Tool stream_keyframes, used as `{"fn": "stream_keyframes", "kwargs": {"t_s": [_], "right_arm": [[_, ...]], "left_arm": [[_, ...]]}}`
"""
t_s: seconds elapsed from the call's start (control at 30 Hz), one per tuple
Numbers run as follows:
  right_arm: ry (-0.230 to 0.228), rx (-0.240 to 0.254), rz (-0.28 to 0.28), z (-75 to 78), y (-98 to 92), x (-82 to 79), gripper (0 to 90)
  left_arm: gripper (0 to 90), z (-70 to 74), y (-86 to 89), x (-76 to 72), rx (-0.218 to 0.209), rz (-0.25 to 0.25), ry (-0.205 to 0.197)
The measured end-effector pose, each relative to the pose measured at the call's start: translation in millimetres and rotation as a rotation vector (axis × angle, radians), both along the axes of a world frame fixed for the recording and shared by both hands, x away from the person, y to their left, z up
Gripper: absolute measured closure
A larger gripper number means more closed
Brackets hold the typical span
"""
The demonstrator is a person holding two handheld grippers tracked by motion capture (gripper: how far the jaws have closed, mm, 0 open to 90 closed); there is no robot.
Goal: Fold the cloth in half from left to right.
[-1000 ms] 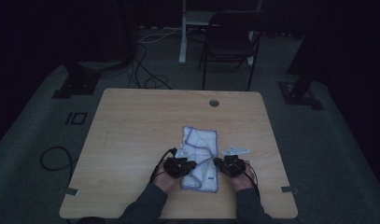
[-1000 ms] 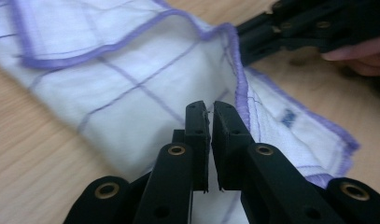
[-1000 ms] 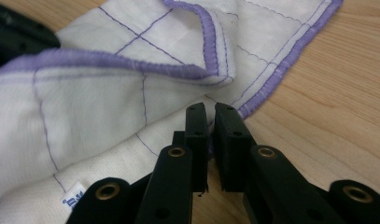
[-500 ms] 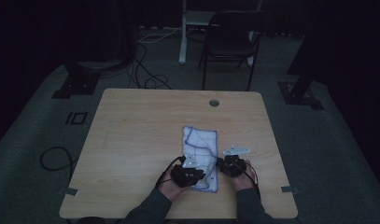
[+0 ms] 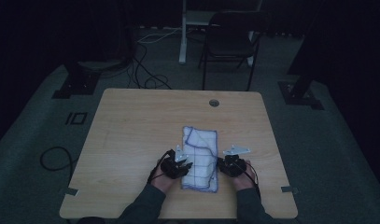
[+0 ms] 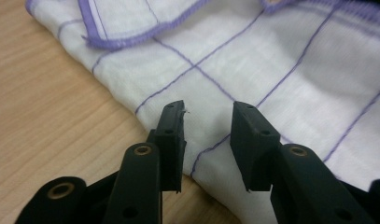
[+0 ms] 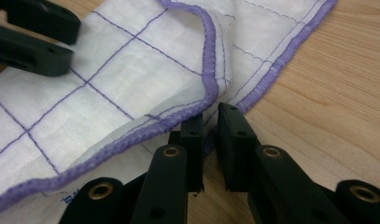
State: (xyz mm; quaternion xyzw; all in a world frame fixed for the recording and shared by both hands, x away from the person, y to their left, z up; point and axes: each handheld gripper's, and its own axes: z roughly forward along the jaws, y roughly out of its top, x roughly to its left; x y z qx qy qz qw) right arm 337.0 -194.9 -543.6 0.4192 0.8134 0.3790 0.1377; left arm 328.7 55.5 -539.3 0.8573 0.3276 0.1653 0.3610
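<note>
A white cloth point(image 5: 200, 151) with purple grid lines and a purple hem lies folded on the wooden table point(image 5: 131, 130). My left gripper point(image 5: 186, 164) sits at the cloth's left edge. In the left gripper view its jaws point(image 6: 208, 109) stand open above the cloth point(image 6: 271, 70); they have just been opening, and the pads press on nothing. My right gripper point(image 5: 220, 163) is at the cloth's right edge. Its jaws point(image 7: 210, 112) are shut on the purple hem of the cloth point(image 7: 108, 70), whose top layer is lifted a little there. The left gripper's point(image 7: 33, 37) black jaws show at the upper left of the right gripper view.
The table has a round cable hole point(image 5: 214, 102) near its far edge. Behind the table a dark chair point(image 5: 229, 42) stands on the floor, with cables point(image 5: 145, 74) to its left. Bare wood lies left and far of the cloth.
The left gripper slid right onto the cloth's edge, then drew back a little to the left with its jaws now apart. The right gripper and the cloth have stayed in place.
</note>
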Motion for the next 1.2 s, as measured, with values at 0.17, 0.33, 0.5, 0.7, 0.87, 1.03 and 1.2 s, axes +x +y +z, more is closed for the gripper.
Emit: {"fn": "stream_keyframes", "kwargs": {"t_s": [0.17, 0.33, 0.5, 0.7, 0.87, 1.03, 1.2], "right_arm": [[-0.003, -0.003, 0.003, 0.0, 0.0, 0.0, 81.7], [-0.007, -0.008, 0.005, 0.0, 0.5, -0.2, 81.8], [-0.006, -0.006, 0.005, -0.1, 0.2, 0.0, 81.8], [-0.004, -0.024, -0.016, 1.4, -0.3, 0.3, 75.2], [-0.041, -0.021, -0.063, 9.1, -3.4, 0.3, 74.7], [-0.088, 0.015, -0.072, 20.7, -2.0, 2.4, 73.1], [-0.113, 0.022, -0.025, 25.8, 14.8, 8.0, 73.1]], "left_arm": [[88.3, 3.0, -1.4, -1.2, 0.039, -0.009, -0.011], [90.0, 5.3, 6.0, -1.5, 0.039, 0.009, -0.011], [87.9, 3.8, 10.2, -2.4, 0.014, 0.013, -0.005], [77.1, 2.2, 11.8, -8.1, -0.021, 0.011, -0.012], [73.3, 1.7, 17.5, -16.5, -0.050, 0.007, -0.015], [72.2, 3.4, 21.3, -26.9, -0.070, -0.010, -0.013], [71.9, 4.6, 22.9, -37.6, -0.074, -0.038, -0.004]]}}
